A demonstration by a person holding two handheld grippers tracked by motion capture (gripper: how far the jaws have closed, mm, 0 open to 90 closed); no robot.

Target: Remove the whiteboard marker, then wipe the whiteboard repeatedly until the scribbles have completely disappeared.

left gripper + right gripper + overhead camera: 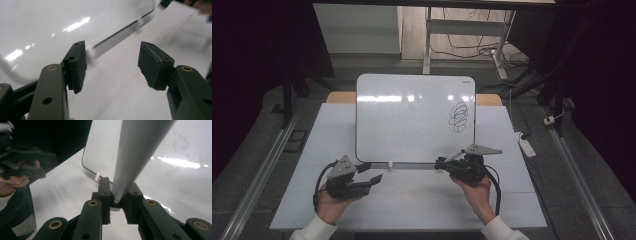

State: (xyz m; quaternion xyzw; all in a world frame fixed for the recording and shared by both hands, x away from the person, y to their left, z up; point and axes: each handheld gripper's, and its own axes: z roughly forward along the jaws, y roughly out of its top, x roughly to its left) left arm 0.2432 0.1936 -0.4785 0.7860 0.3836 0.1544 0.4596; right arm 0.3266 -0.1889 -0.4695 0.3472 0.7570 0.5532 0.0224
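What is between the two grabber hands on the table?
In the high view, between the left gripper and the right gripper lies the whiteboard's bottom edge with a small white clip; below it, bare table.

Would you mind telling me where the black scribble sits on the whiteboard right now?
In the high view, the black scribble sits near the right edge of the whiteboard, in its upper-right area, above the right gripper at the board's lower edge.

Left tongs (371,171) gaping wide, right tongs (441,162) clamped tight — both hand-held, low
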